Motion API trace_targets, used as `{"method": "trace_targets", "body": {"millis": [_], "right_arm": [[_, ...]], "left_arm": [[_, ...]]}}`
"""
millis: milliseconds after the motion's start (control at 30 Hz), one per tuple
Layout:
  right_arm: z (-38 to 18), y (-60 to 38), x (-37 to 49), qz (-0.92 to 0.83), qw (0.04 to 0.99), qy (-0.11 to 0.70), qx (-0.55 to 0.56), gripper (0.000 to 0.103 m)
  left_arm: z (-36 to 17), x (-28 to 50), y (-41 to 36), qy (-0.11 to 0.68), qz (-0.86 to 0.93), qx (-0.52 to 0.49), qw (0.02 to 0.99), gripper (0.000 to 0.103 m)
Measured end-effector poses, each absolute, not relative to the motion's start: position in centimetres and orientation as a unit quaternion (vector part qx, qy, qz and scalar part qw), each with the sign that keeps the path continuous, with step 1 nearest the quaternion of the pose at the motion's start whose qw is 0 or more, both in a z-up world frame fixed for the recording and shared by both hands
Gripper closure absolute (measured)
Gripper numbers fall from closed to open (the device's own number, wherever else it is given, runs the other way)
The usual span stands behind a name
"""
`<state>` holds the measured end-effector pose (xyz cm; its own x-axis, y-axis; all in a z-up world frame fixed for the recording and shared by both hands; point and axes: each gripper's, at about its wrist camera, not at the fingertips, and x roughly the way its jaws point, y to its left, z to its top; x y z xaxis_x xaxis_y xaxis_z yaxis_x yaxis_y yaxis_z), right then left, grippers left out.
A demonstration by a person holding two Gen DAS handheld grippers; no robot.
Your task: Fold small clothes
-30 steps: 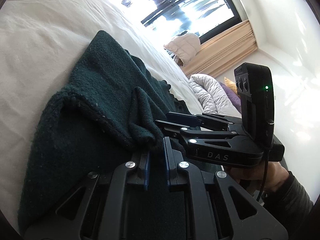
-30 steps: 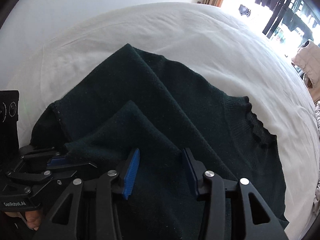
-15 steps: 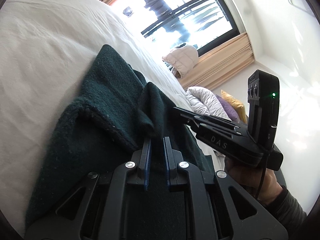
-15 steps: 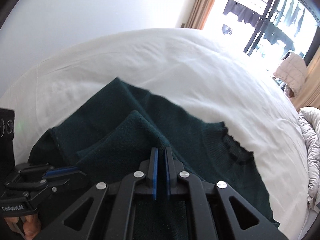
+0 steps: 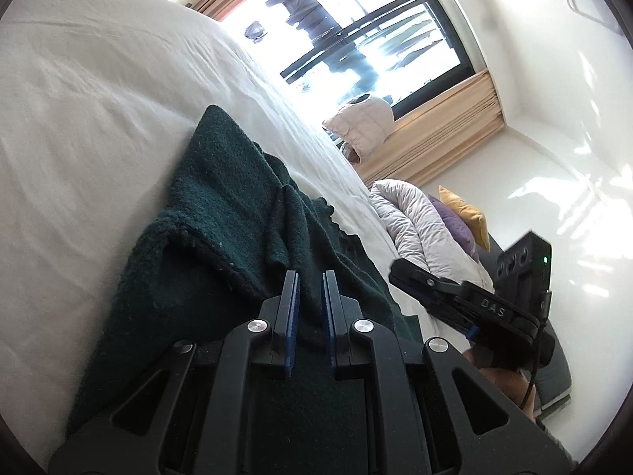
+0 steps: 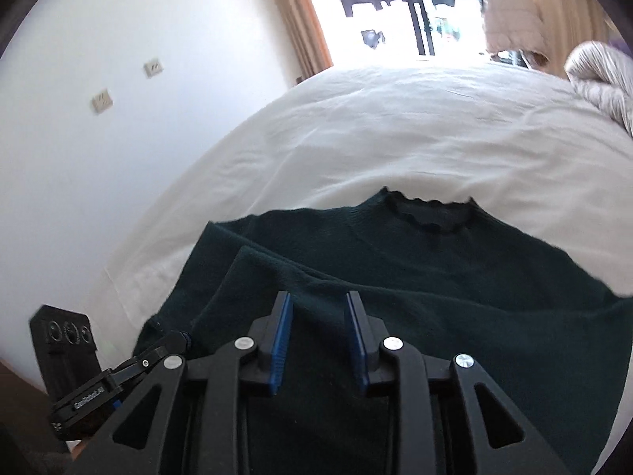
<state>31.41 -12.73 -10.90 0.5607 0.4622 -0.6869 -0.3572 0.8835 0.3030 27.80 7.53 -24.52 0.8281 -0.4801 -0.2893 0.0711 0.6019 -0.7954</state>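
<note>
On the white bed sheet (image 6: 356, 126), a dark green knitted sweater (image 6: 435, 269) is laid out flat, its wavy-edged neckline (image 6: 429, 213) directed toward the bright window (image 5: 356, 39), with one portion folded over onto the body. The left gripper (image 5: 309, 281) is seen with its jaws drawn nearly together over the raised sweater fold, though whether any knit is actually pinched between the pads cannot be determined. The right gripper (image 6: 318, 304) is held above the folded portion, its jaws having just been opening, and no fabric is clamped between the blue pads (image 6: 281, 328).
</note>
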Motion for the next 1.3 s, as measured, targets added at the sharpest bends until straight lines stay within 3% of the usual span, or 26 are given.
{"method": "trace_targets", "body": {"millis": [200, 367, 433, 600, 667, 767, 833, 1000, 1067, 1100, 1267, 1300], "right_arm": [[-12.2, -24.7, 30.5, 0.197, 0.873, 0.368, 0.251, 0.070], [-16.8, -30.7, 30.9, 0.141, 0.851, 0.396, 0.314, 0.066], [-18.1, -32.8, 30.4, 0.134, 0.852, 0.389, 0.323, 0.097], [-19.5, -39.1, 29.9, 0.059, 0.834, 0.366, 0.408, 0.103], [-18.0, -39.9, 29.4, 0.024, 0.847, 0.367, 0.385, 0.088], [-14.8, -38.9, 27.3, 0.056, 0.863, 0.342, 0.367, 0.081], [-13.1, -36.1, 26.0, 0.120, 0.862, 0.341, 0.354, 0.068], [-16.0, -30.2, 26.2, 0.168, 0.837, 0.408, 0.324, 0.063], [-18.6, -31.8, 26.5, 0.138, 0.825, 0.425, 0.346, 0.094], [-19.1, -32.8, 26.2, 0.126, 0.826, 0.424, 0.350, 0.103], [-18.7, -37.7, 23.1, 0.077, 0.835, 0.396, 0.375, 0.103], [-18.4, -38.0, 22.0, 0.058, 0.837, 0.399, 0.370, 0.096]], "left_arm": [[-17.4, 28.4, 3.2, 0.231, -0.165, -0.275, 0.919, 0.092], [-18.3, 33.3, -1.8, 0.326, -0.145, -0.176, 0.917, 0.092], [-20.8, 33.6, -1.3, 0.376, -0.139, -0.208, 0.892, 0.092], [-21.5, 32.1, -0.6, 0.393, -0.137, -0.219, 0.883, 0.092], [-21.3, 31.7, -0.8, 0.398, -0.131, -0.206, 0.884, 0.092], [-22.1, 31.0, -0.6, 0.385, -0.135, -0.217, 0.887, 0.092], [-22.4, 31.3, 0.0, 0.380, -0.141, -0.239, 0.882, 0.092], [-23.1, 31.1, 1.1, 0.375, -0.158, -0.266, 0.874, 0.092], [-23.2, 31.0, 1.4, 0.375, -0.163, -0.273, 0.871, 0.092], [-23.3, 31.4, 1.4, 0.374, -0.164, -0.275, 0.870, 0.092], [-23.3, 31.6, 1.8, 0.373, -0.170, -0.288, 0.866, 0.092], [-23.1, 31.1, 2.0, 0.375, -0.168, -0.286, 0.866, 0.092]]}}
